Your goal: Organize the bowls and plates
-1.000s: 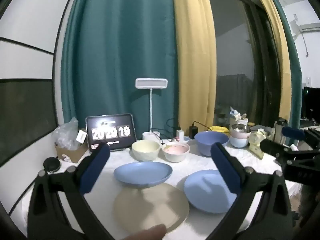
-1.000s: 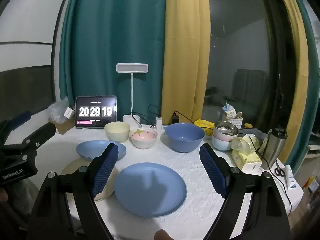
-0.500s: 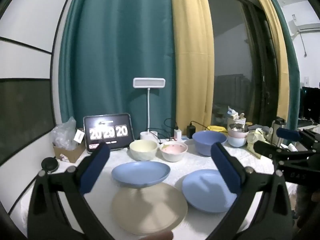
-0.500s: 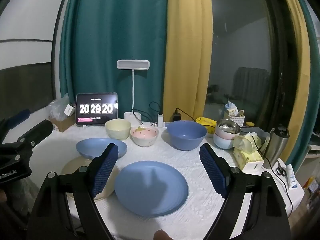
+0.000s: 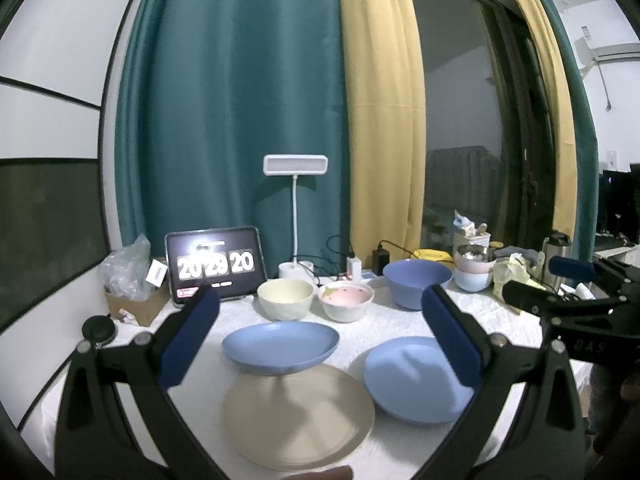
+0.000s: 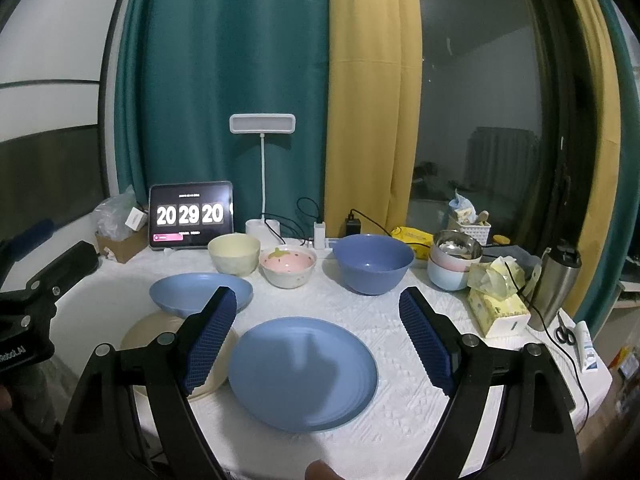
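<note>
Hovering wide-spread, the left gripper frames a blue oval dish, long axis crosswise between its fingers; the right gripper gapes over a flat blue plate.

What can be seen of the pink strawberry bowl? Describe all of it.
The pink strawberry bowl is small and round, glossy like ceramic, with a pink inside bearing a yellow-green strawberry-leaf mark near the far rim and a white outside with tiny specks. It stands upright and looks empty on the white tablecloth, in the back row between the cream bowl and the big blue bowl, seemingly touching neither. No claw is near it.
</note>
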A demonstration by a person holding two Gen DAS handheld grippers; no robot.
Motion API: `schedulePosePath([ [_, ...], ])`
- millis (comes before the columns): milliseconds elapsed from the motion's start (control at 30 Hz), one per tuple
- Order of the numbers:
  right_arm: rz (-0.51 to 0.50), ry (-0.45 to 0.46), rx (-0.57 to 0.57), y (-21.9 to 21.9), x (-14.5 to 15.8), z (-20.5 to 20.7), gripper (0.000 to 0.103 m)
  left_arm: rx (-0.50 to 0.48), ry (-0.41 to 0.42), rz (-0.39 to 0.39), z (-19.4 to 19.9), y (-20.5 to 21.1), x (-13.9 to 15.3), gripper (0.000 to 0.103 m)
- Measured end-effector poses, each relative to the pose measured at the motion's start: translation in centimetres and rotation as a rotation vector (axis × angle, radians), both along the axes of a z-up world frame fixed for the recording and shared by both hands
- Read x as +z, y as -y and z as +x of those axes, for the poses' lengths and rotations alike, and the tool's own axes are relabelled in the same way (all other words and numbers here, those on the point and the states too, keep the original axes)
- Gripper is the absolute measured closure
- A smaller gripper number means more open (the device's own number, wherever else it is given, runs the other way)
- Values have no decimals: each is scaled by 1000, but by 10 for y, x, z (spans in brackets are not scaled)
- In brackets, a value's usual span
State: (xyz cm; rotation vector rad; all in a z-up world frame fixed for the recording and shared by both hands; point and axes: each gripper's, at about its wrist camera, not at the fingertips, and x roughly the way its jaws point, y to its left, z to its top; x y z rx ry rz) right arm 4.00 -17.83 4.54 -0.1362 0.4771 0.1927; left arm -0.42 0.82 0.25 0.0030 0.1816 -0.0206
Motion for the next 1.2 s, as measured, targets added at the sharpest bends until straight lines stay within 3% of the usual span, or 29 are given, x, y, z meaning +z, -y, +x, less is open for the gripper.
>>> schedulePosePath([
  [1200,6,-6,-13,4,-5,5,16,-1,-1,3,0,3,-6,1],
])
